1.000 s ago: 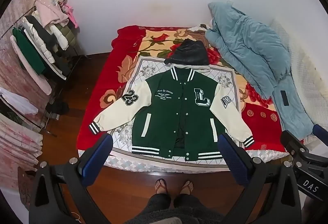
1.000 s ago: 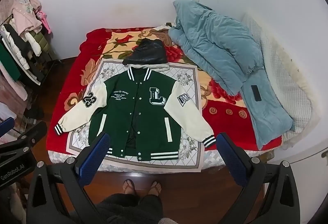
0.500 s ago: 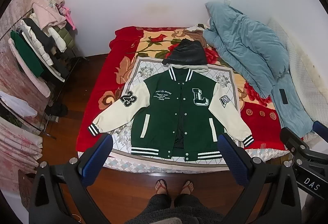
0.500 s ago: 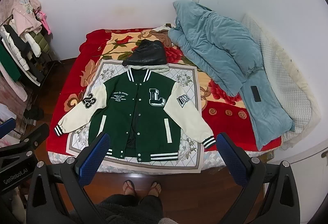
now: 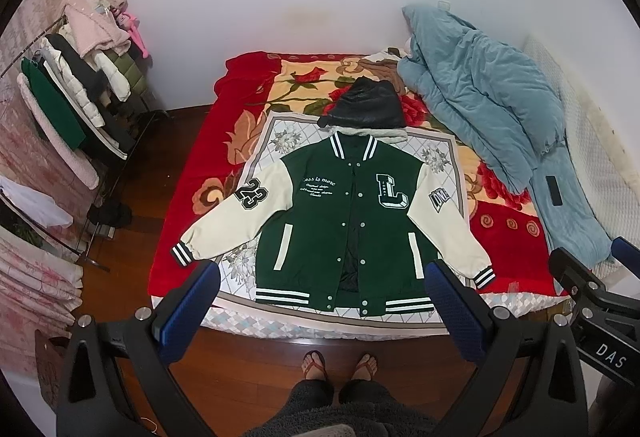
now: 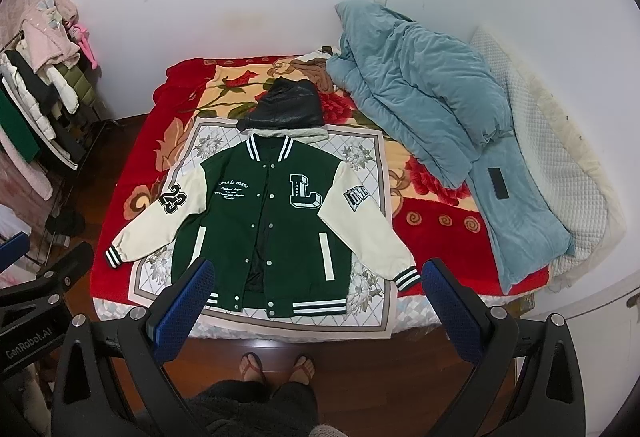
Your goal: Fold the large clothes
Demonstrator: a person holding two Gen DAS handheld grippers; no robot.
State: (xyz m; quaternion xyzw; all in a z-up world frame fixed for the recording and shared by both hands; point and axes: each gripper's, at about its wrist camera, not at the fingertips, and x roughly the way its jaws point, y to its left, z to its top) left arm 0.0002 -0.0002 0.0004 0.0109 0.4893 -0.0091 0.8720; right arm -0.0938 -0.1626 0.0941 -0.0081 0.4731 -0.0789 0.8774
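A green varsity jacket (image 5: 344, 213) with cream sleeves lies flat and face up on a patterned cloth on the bed (image 5: 188, 197), sleeves spread out; it also shows in the right wrist view (image 6: 264, 217). Its front is unsnapped. A black folded garment (image 5: 366, 109) lies just beyond its collar. My left gripper (image 5: 320, 301) is open and empty, held high above the bed's near edge. My right gripper (image 6: 316, 297) is open and empty at the same height, to the right of the left one.
A blue quilt (image 5: 492, 109) with a black phone (image 5: 554, 190) on it covers the bed's right side. A loaded clothes rack (image 5: 72, 101) stands at the left. The person's feet (image 5: 340, 363) stand on the wooden floor before the bed.
Both views have drifted slightly; the jacket sits a little higher in the frames. Nothing on the bed has moved and both grippers stay open.
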